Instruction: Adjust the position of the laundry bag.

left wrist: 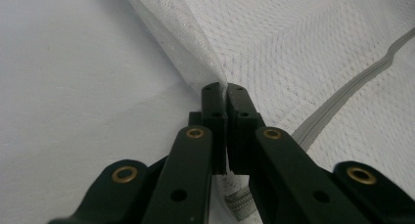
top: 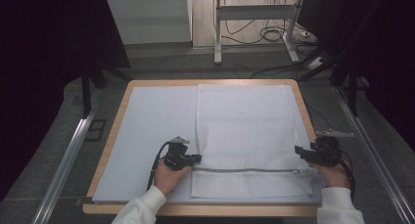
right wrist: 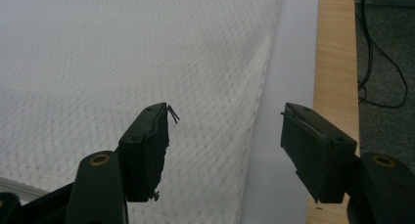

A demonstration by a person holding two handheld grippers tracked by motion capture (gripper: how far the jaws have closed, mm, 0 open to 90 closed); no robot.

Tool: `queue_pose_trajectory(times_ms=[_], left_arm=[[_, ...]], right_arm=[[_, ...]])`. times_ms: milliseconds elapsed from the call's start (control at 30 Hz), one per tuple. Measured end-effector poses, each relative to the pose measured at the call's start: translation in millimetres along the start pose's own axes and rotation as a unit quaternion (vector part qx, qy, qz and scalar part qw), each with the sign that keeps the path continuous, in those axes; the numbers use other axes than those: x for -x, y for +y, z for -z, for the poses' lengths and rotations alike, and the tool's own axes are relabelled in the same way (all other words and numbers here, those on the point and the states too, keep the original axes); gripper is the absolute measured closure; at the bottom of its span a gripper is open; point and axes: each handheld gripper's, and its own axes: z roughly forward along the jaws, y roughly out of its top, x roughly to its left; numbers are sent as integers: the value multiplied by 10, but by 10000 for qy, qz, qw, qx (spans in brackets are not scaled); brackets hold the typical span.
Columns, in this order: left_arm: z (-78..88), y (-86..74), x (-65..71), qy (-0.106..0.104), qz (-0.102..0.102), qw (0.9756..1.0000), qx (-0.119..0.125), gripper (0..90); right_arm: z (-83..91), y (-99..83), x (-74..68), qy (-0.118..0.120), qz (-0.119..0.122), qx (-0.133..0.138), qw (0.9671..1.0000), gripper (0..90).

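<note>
- White mesh laundry bag (top: 249, 136) spread flat on the right part of a pale sheet (top: 147, 136), itself covering a wooden table (top: 205, 210).
- Grey zipper (top: 244, 170) running across the bag near its near edge, from the left side to a small pull at the right end.
- Left gripper (top: 195, 159) held low at the bag's left edge, level with the zipper's left end; jaws closed tight, pinching a raised fold of mesh at that edge (left wrist: 215, 72); zipper tape seen just to the side of the jaws.
- Right gripper (top: 299, 150) held at the bag's right edge, near the zipper pull; jaws spread wide, gripping nothing, bag's right hem (right wrist: 262, 87) lying between and below them without touching the pads.
- Right jaws just been closing a little, still well apart.
- Beyond the hem: strip of sheet, then the table's wooden rim (right wrist: 337, 62), then grey floor with cables (right wrist: 381, 62).
</note>
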Motion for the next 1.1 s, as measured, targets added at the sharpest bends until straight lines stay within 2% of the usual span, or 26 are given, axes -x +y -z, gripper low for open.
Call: queue_pose_trajectory(times_ms=[267, 500, 800, 1033, 1100], left_arm=[[-5, 0, -4, -1, -13, 10000, -12, 885], [-3, 0, 1, -3, -21, 10000, 13, 885], [0, 1, -1, -3, -39, 10000, 25, 885], [-1, 2, 0, -7, -34, 10000, 21, 884], [-1, 1, -1, -9, -35, 10000, 21, 884]], right_arm=[[-57, -23, 39, -97, -187, -197, 9996, 364], [-113, -43, 97, 66, -393, -460, 9981, 374], [-207, -76, 113, 81, -445, -700, 9965, 429], [-248, -84, 69, 314, -427, -835, 9951, 510], [-258, -83, 56, 227, -387, -831, 9955, 543]])
